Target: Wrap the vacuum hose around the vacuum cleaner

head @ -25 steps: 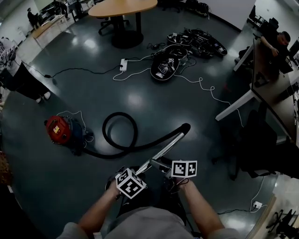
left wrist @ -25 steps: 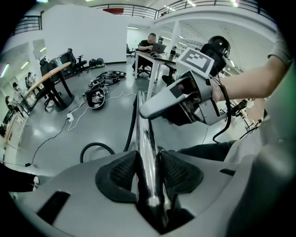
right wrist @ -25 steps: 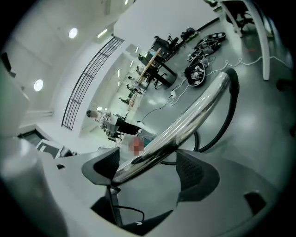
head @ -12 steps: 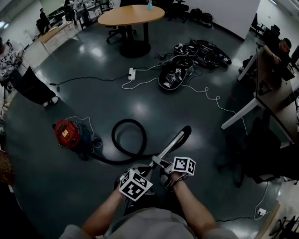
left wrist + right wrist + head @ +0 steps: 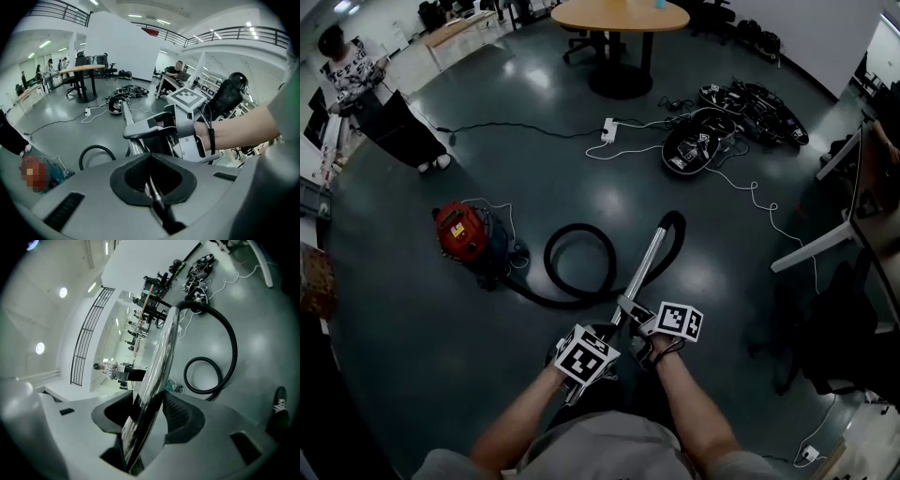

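Down on the floor (image 5: 412, 366): hose (image 5: 555, 281) lay looped near the red vacuum cleaner (image 5: 461, 234) | right gripper (image 5: 151, 409) had just been closing, pinching the chrome wand (image 5: 161, 357) | left gripper (image 5: 151, 182) jaws pressed together

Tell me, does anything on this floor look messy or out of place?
Yes. The black hose sprawls in a loose loop beside the red vacuum cleaner, not wound round it. Farther off, a heap of black gear and white cords lies strewn near the round table.
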A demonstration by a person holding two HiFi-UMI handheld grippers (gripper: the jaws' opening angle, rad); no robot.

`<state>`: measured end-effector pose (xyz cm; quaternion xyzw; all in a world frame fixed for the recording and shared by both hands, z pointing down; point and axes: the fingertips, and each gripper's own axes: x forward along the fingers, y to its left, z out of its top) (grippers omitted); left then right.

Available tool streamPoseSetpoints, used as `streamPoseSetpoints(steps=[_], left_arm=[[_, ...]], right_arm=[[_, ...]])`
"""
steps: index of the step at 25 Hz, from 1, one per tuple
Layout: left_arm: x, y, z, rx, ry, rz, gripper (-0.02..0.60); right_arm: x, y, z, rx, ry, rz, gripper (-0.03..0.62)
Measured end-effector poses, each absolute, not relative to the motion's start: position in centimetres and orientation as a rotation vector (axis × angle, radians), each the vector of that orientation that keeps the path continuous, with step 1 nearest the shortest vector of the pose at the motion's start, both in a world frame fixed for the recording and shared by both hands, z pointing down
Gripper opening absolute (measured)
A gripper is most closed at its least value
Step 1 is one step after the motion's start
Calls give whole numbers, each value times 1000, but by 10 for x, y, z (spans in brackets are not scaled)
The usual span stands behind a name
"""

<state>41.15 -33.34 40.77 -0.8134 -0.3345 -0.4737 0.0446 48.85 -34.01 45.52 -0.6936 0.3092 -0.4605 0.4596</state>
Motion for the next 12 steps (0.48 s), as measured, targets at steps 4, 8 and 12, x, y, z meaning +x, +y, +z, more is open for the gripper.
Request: streamPoseSetpoints(steps=[4,8,12], left_arm=[[409,-346,392,-2611,-991,-1572,21],[403,-347,385,-2653,-908,-1675,173],[406,-348,390,-2675,-699,-1729,264]], right_arm=[[495,-357,441,-1747,860,-1133,199],[497,-369,435,-1741,919,-1157,199],[509,-364,435,-1715,955,-1169,199]])
